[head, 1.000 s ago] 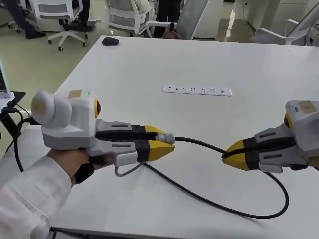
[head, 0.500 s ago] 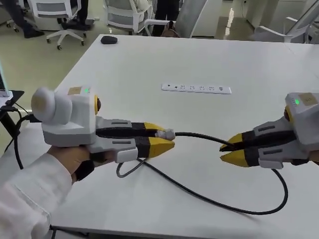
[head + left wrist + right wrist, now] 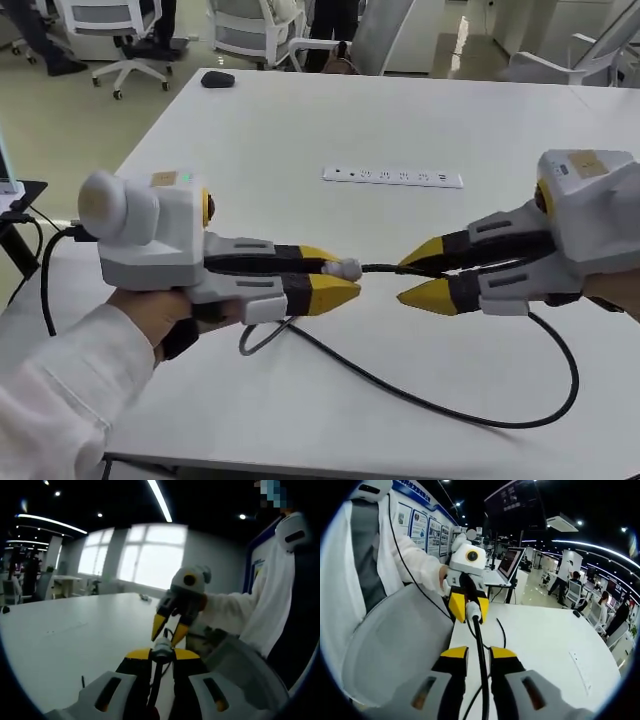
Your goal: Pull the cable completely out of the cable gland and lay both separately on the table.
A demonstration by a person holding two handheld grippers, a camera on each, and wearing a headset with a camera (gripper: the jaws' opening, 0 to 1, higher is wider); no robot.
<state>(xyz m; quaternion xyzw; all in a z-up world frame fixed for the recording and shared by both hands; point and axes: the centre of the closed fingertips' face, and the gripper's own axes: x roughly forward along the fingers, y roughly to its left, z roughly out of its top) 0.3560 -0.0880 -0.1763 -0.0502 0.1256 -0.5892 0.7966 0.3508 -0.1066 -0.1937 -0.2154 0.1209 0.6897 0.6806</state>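
Left gripper [image 3: 338, 280] clenched cable gland [image 3: 348, 268] as anchor; right gripper [image 3: 416, 278] gaped astride cable [image 3: 440, 405], probably poised to pull, over table's [image 3: 300, 120] near edge.

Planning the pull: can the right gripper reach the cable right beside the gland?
Probably yes: the right gripper has open jaws astride the cable, just short of the gland held by the left gripper; nothing lies between.
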